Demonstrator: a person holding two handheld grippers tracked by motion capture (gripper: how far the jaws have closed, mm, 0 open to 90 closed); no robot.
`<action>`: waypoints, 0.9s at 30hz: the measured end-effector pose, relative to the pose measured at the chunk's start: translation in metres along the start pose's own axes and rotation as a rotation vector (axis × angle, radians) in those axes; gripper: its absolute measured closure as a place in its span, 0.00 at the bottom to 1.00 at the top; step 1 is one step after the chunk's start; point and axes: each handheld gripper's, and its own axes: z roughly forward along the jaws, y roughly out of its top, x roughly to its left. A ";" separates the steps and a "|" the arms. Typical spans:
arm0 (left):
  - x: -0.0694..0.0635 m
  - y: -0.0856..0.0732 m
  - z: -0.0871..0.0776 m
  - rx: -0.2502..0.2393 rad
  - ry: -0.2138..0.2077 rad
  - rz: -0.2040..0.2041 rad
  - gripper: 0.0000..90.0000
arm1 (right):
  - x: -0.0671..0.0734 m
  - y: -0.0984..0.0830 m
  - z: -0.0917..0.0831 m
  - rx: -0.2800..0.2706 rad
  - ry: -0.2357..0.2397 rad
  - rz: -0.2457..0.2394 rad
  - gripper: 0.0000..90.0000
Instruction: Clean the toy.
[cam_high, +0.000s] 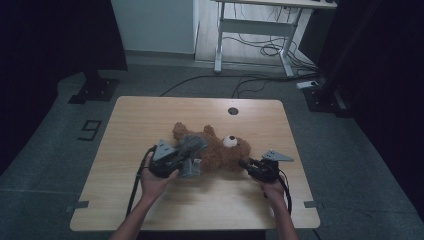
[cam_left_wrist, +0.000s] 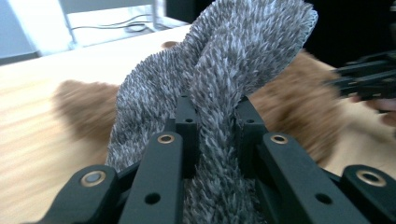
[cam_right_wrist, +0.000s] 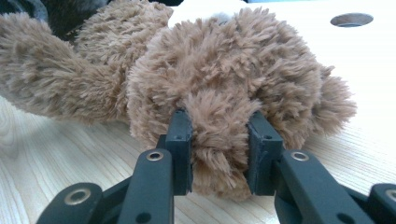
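Grey shaggy cloth (cam_left_wrist: 219, 93) fills the space between the black jaws of the left hand-held gripper (cam_left_wrist: 215, 121) in the left gripper view; the jaws are clamped on a bunched fold of it, and the rest of the cloth rises above them in a twisted loop; behind it lies a blurred brown mass, the teddy bear (cam_left_wrist: 299, 112), with the pale wooden surface (cam_left_wrist: 42, 116) beyond. In the right gripper view the right hand-held gripper (cam_right_wrist: 219, 140) is clamped on a tuft of brown plush at the edge of the bear's head, the fur bulging out between the two pads; the bear's head sits just past the jaws and rests on the surface, and one furry limb stretches away to the left of that view; a round hole (cam_right_wrist: 351, 19) in the surface shows at the top right.

From the high view the teddy bear (cam_high: 220, 150) lies on its back near the middle of the surface (cam_high: 150, 115), its head with the pale muzzle toward the person's right; the grey cloth (cam_high: 192, 147) drapes over the bear's body on the person's left side; the left hand-held gripper (cam_high: 185, 162) holds it there, with the person's left hand (cam_high: 155, 180) behind it; the right hand-held gripper (cam_high: 247, 164) meets the bear's head from the right, gripped by the right hand (cam_high: 272, 190); both forearms enter from the near edge; cables trail from each gripper; a second desk (cam_high: 260, 30) stands on the floor beyond, cables under it.
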 end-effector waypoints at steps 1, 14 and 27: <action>-0.006 0.003 0.006 0.008 -0.014 0.009 0.84 | 0.000 0.000 0.000 0.000 0.000 0.000 0.75; -0.010 -0.024 0.036 0.085 -0.052 -0.022 0.84 | 0.000 0.000 0.000 0.007 0.010 -0.006 0.75; 0.037 -0.059 -0.010 0.107 0.031 -0.088 0.84 | -0.003 0.001 0.000 0.003 0.017 -0.001 0.75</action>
